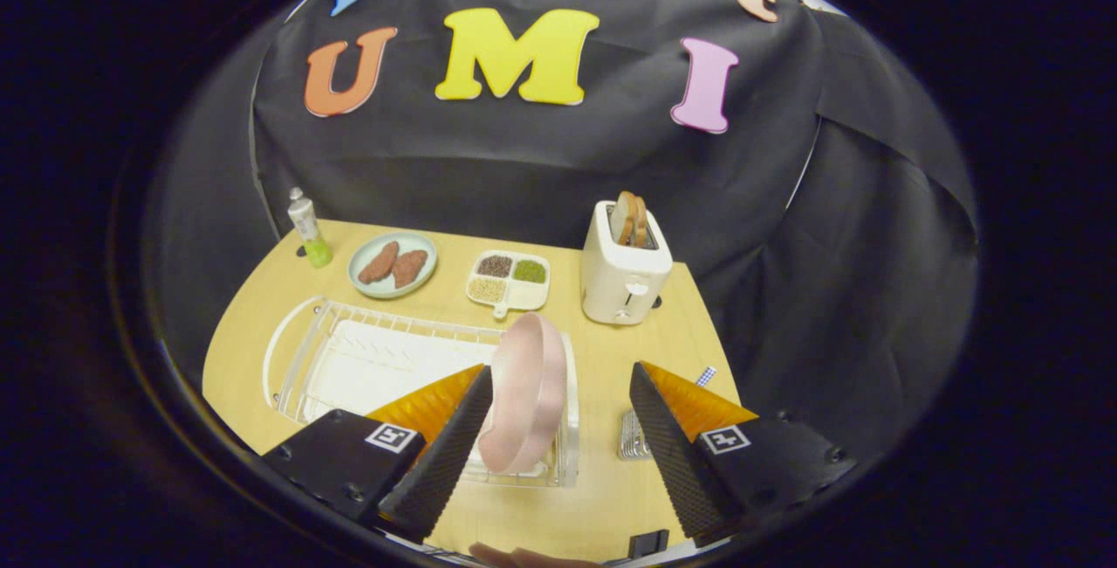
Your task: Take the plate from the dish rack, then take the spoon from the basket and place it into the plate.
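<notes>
1. Plate [526, 393], pink, on edge at the near right end of the dish rack [301, 350], just ahead of the gripper [558, 380] and between its fingers, nearer the left one.
2. Standing upright, rim toward the camera, long axis running up and away along the line of approach; face turned to the left, across the rack.
3. Fingers spread wide, holding nothing; left fingertip [480, 380] close beside the plate's rim, contact not possible to judge; right fingertip [641, 376] well apart from it, over bare table [602, 350].
4. Judged as the approach to the first step: plate not yet taken. Coming move likely turning on a small shift right to centre the rim between both fingers before closing.
5. Small ribbed object [633, 437], possibly the basket, beside the right finger and just right of the rack; mostly hidden, spoon not made out.
6. Farther out along the table's back: white toaster [624, 276] with bread slices in its slots, a divided tray [508, 280] of grains, a pale green plate [393, 264] with two brown pieces, and a small bottle [308, 226] at the far left corner.
7. Fleshy shape at the near table edge below the fingers, perhaps a fingertip, too little seen to say.
</notes>
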`<act>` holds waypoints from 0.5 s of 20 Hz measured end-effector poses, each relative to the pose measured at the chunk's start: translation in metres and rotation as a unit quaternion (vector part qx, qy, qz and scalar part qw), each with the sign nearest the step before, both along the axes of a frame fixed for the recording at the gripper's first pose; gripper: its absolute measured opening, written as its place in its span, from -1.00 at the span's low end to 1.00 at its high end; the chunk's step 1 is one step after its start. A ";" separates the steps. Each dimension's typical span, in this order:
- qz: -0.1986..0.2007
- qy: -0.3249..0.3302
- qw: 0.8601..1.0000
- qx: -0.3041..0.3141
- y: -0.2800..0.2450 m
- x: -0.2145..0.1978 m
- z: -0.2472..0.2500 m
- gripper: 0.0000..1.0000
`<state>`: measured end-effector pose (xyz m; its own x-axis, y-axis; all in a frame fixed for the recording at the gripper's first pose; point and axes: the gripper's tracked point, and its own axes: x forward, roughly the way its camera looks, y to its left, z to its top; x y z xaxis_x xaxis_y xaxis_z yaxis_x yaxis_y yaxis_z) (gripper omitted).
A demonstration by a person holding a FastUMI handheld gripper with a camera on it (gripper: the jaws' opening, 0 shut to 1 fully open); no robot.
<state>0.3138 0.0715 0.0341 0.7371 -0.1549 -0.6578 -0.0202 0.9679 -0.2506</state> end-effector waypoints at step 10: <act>-0.066 0.168 0.984 0.009 -0.013 0.041 -0.060 0.59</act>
<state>0.3551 0.0584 -0.0255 0.4525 -0.2203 -0.8641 0.0265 0.9719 -0.2339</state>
